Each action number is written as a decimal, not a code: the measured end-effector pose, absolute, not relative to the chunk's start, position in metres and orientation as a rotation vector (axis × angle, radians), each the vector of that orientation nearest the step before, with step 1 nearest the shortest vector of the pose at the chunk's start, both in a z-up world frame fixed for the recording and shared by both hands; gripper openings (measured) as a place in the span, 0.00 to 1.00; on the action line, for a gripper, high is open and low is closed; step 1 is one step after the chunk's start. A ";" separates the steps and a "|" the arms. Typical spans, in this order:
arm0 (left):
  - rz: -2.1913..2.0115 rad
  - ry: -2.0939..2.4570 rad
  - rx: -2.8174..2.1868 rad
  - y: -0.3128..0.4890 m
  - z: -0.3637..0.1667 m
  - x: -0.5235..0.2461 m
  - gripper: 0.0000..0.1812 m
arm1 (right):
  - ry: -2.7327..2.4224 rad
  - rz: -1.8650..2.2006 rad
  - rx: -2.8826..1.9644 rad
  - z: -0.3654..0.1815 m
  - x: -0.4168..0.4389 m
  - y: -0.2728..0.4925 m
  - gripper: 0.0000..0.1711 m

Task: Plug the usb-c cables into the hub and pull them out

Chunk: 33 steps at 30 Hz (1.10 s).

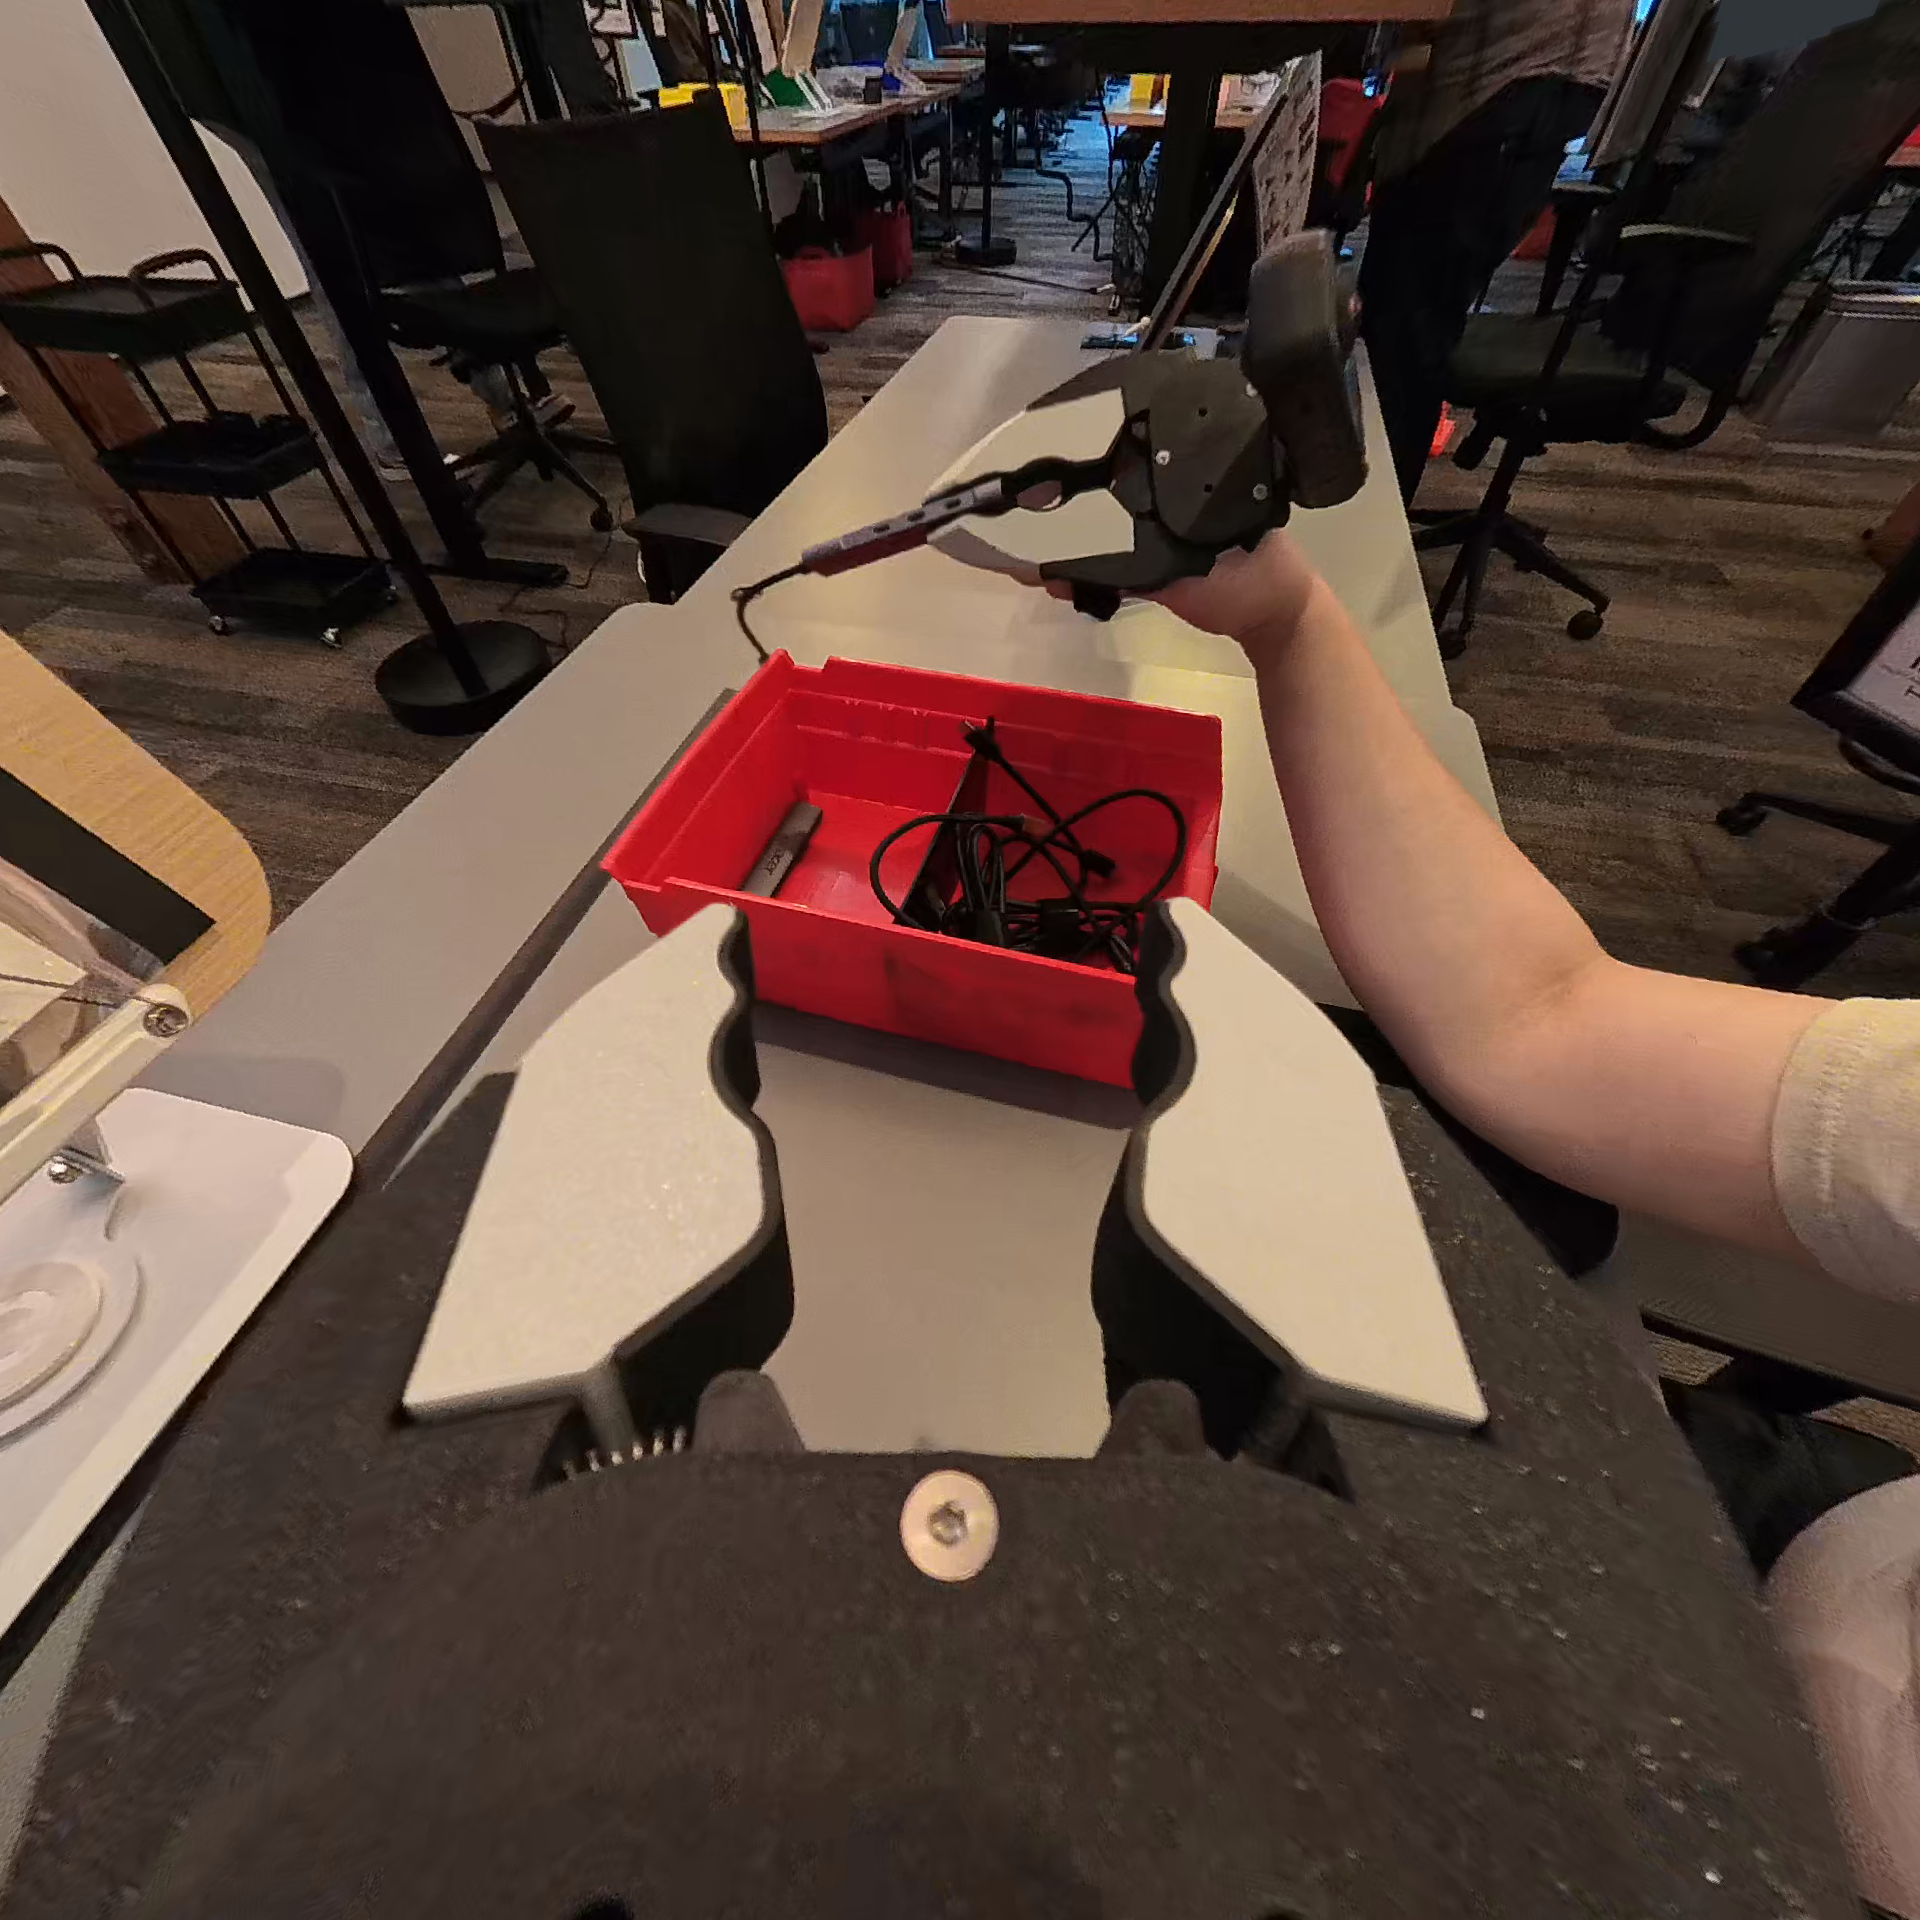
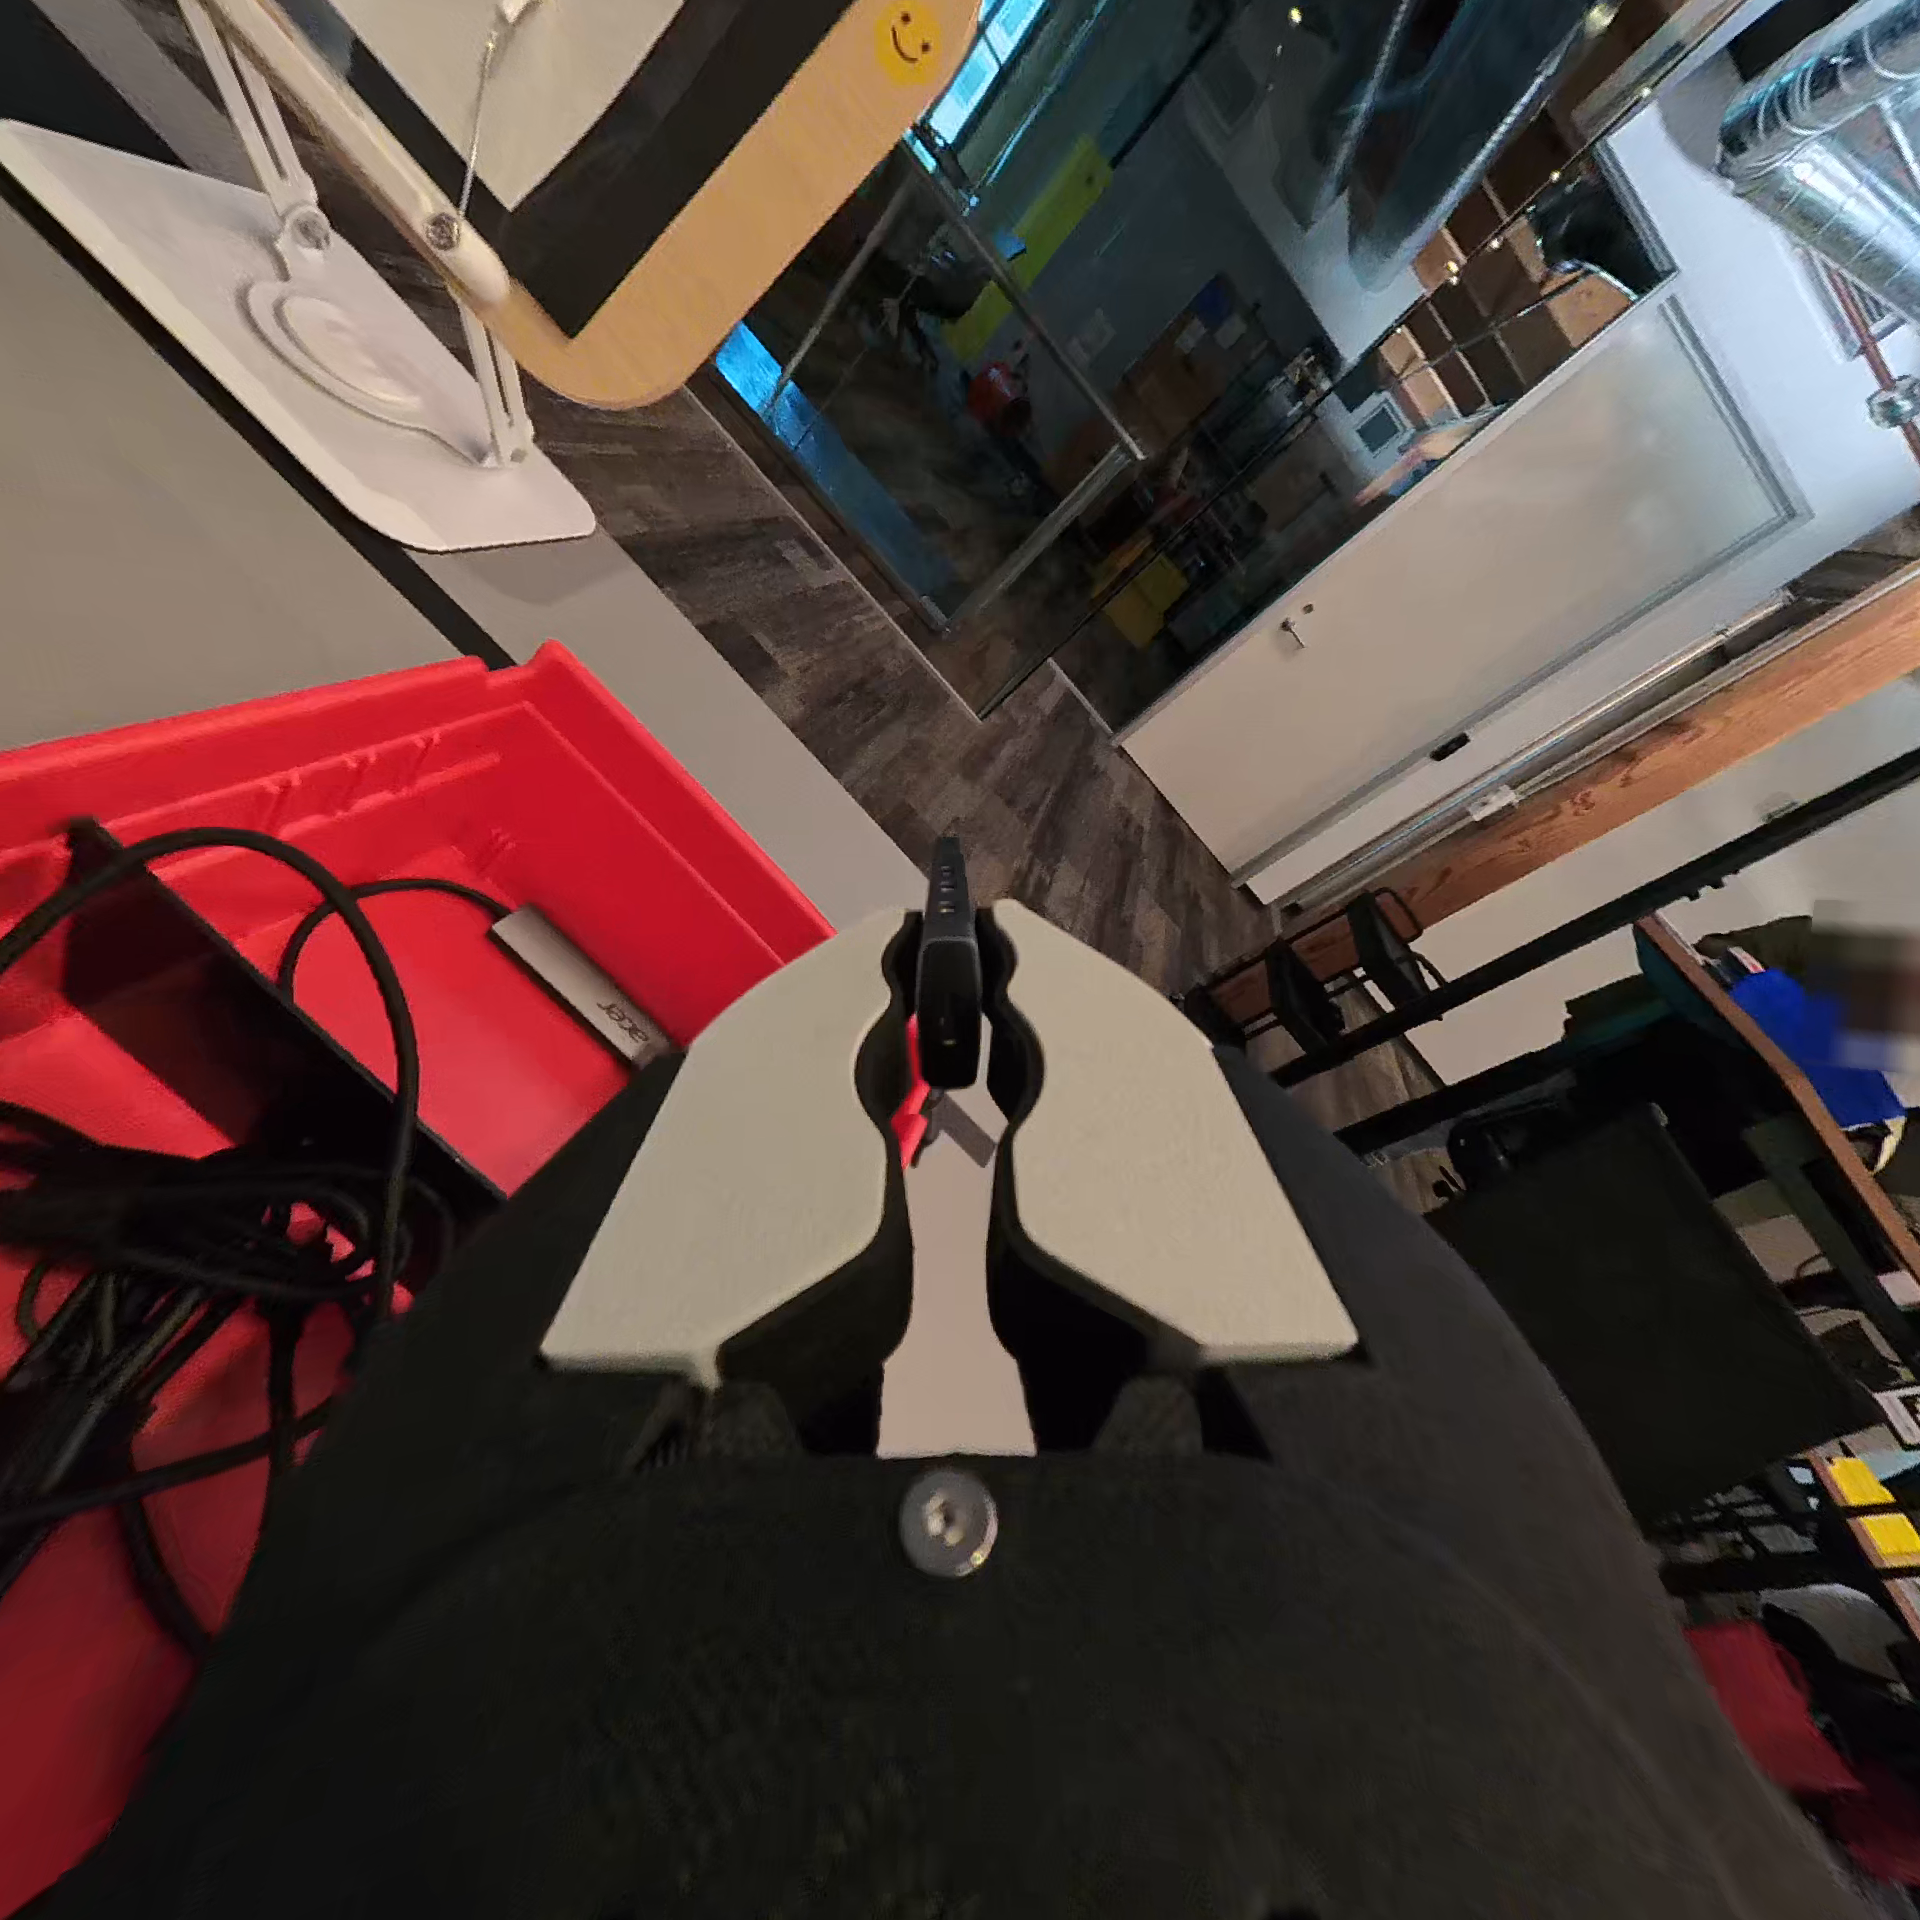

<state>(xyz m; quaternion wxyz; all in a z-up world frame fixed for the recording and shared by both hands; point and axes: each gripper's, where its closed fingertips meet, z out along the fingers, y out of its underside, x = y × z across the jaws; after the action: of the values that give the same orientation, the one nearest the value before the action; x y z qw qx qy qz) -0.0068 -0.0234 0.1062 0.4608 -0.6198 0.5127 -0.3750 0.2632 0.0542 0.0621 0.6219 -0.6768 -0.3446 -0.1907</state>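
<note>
A red bin stands on the grey table. A black divider splits it. A grey hub lies in its left compartment and a tangle of black USB-C cables in its right. My left gripper is open and empty, just in front of the bin. My right gripper is held up above the bin's far side, shut on a slim dark hub whose short cable hangs down. The right wrist view shows that gripper clamped on the dark hub, beside the bin, the grey hub and the cables.
A person's bare forearm reaches over the table's right side. A white stand base and a wood-edged panel stand at the left. Office chairs and carts surround the table. One gripper's finger ends stand about 30 cm off the other's.
</note>
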 end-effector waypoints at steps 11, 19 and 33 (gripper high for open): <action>-0.909 1.278 -1.530 -0.025 0.103 -0.004 0.38 | -0.846 -0.676 -1.397 0.095 0.242 0.056 0.07; -0.899 1.287 -1.524 -0.027 0.104 -0.004 0.38 | -0.839 -0.703 -1.487 0.052 0.245 0.101 0.07; -0.873 1.309 -1.542 -0.027 0.097 0.000 0.37 | -0.627 -0.806 -1.196 0.087 0.207 0.124 0.06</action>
<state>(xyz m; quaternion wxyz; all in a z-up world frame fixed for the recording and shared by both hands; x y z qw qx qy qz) -0.0004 -0.0270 0.0975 0.4522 -0.6243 0.5300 -0.3533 0.2066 0.1240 0.0867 0.7065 -0.5381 -0.2821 -0.3629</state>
